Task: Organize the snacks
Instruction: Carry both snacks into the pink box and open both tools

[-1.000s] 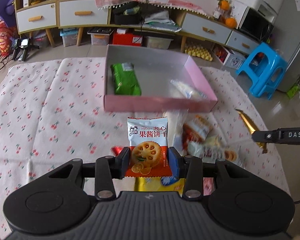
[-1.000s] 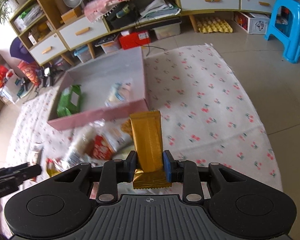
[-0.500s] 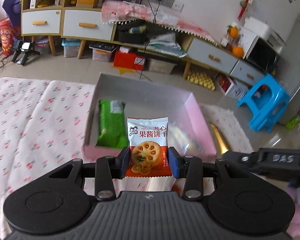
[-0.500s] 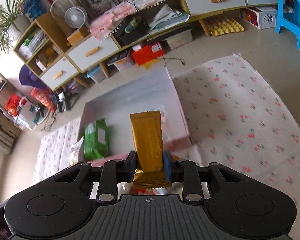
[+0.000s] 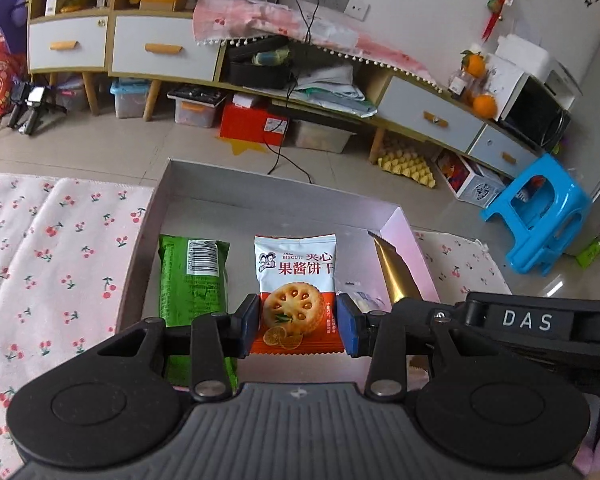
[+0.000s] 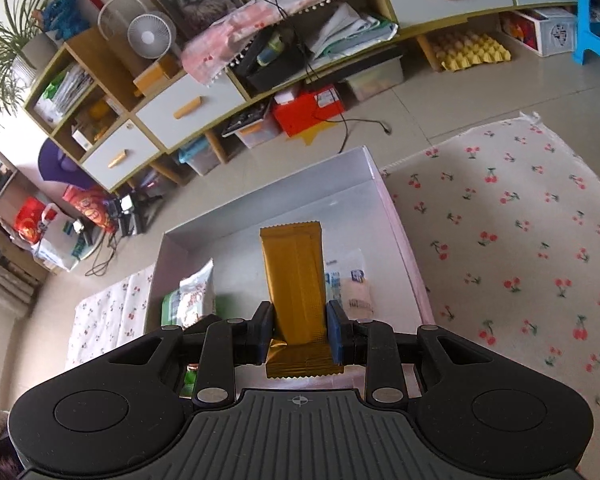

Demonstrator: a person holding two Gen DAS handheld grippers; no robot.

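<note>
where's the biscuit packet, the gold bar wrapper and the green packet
biscuit packet [image 5: 296, 268], left wrist view, on its white upper half above the printed biscuit
gold bar wrapper [image 6: 294, 280], right wrist view, on the middle of its gold face
green packet [image 5: 192, 288], left wrist view, on its green face below the barcode

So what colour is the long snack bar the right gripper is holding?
Shiny gold. The snack bar shows best in the right wrist view, pinched in the right gripper.

Blue stool [image 5: 536, 216], desk fan [image 6: 150, 36] (on cabinet), yellow egg trays [image 6: 474, 54] beneath
</note>
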